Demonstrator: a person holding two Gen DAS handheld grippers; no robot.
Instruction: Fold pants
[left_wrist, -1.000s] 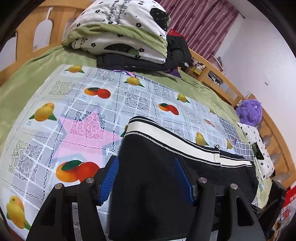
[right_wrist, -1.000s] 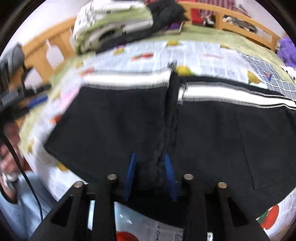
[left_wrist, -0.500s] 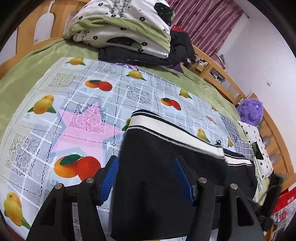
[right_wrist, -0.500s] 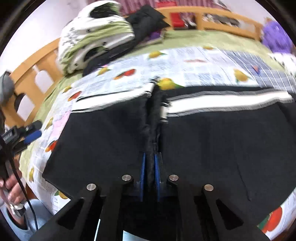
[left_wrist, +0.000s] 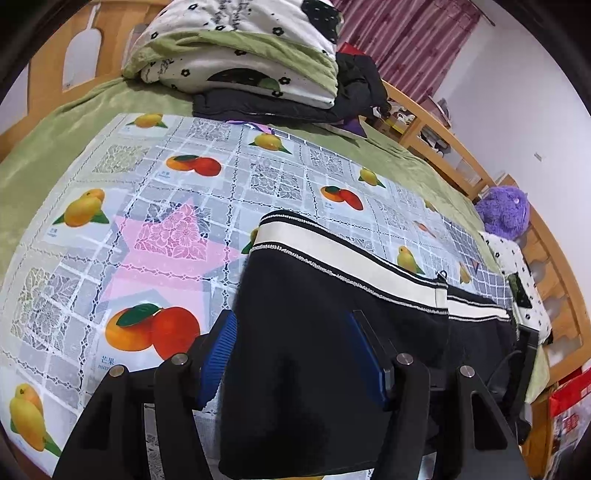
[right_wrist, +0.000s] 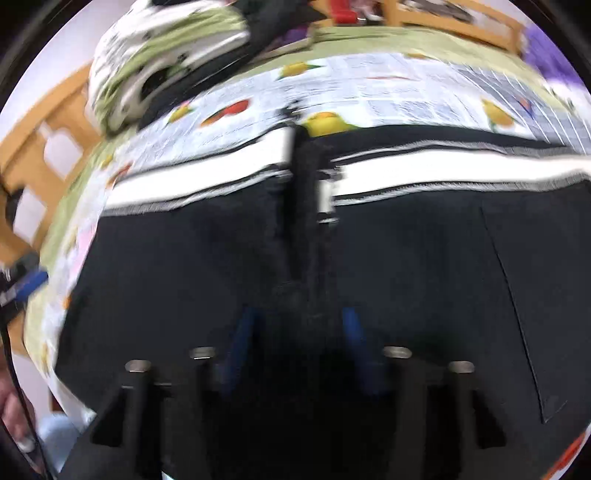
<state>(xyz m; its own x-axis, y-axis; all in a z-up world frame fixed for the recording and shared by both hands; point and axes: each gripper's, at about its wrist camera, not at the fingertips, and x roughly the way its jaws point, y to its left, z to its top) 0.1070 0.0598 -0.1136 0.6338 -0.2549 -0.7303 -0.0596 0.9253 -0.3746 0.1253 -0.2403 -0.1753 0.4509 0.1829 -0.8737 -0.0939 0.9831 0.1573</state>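
Black pants (left_wrist: 317, 354) look soft and floppy, so grab near the striped waistband (left_wrist: 332, 254); both tongs (left_wrist: 295, 354) (right_wrist: 299, 332) gape wide, holding nothing.

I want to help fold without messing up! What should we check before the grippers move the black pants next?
1. Left gripper open, with pants cloth between its pads: ok.
2. Right gripper open, straddling the bunched middle seam: ok, though the view is blurred.
3. Waistband lying flat on the fruit-print cloth: ok.
4. Quilt pile apart from the pants: ok.
5. Pant legs straight: cannot tell, out of view.
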